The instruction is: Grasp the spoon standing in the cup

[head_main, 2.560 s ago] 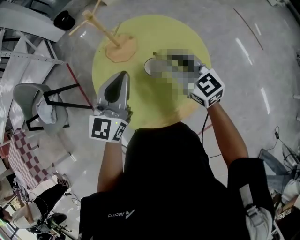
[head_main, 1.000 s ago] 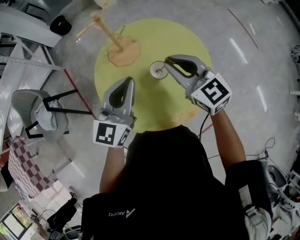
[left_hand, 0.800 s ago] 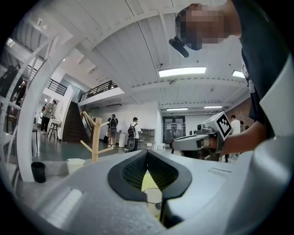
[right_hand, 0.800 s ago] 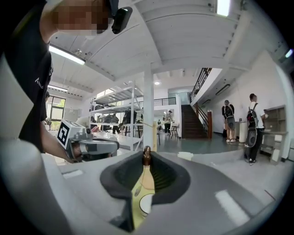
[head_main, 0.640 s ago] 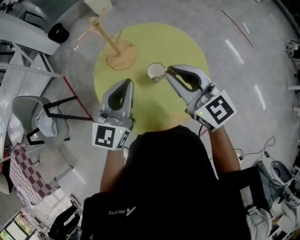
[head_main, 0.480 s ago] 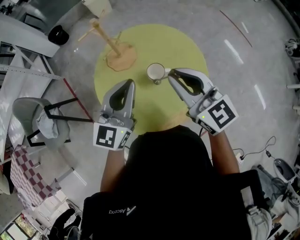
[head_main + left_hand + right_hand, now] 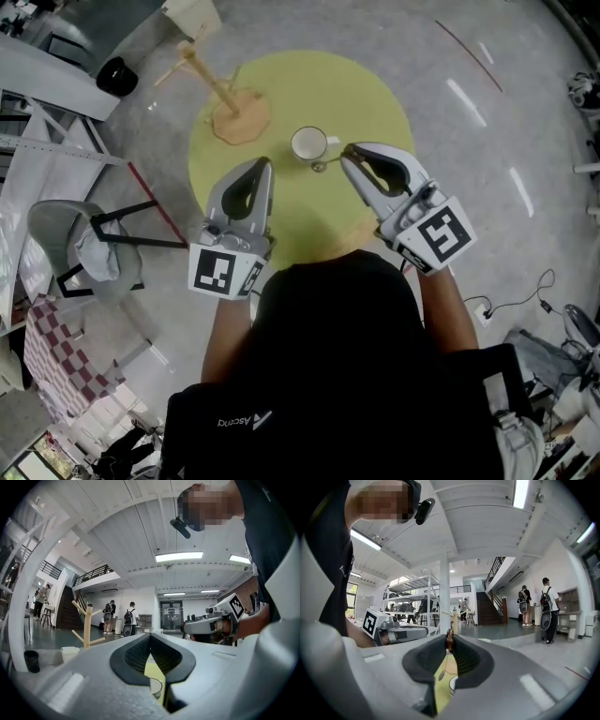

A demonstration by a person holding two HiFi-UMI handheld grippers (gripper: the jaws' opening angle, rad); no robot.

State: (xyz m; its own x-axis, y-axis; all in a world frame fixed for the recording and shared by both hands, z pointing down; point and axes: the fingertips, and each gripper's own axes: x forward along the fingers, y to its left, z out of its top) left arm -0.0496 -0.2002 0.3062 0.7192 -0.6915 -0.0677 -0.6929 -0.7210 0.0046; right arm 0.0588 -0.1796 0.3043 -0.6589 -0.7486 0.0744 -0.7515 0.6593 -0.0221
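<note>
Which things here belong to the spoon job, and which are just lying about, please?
Job:
- spoon, gripped in the right claw
- cup
- table

Lying about:
- wooden rack
- left claw, shut and empty
- chair
- black bin

Your head camera looks steeply down from overhead onto the round yellow table (image 7: 281, 84), with the left gripper (image 7: 263, 165) and right gripper (image 7: 346, 156) close beneath it. Each gripper camera rides low, close behind its own jaws, facing roughly level across the table. All three views share the cup (image 7: 308, 144) and wooden stand (image 7: 220, 89); each gripper camera also catches the other gripper.
</note>
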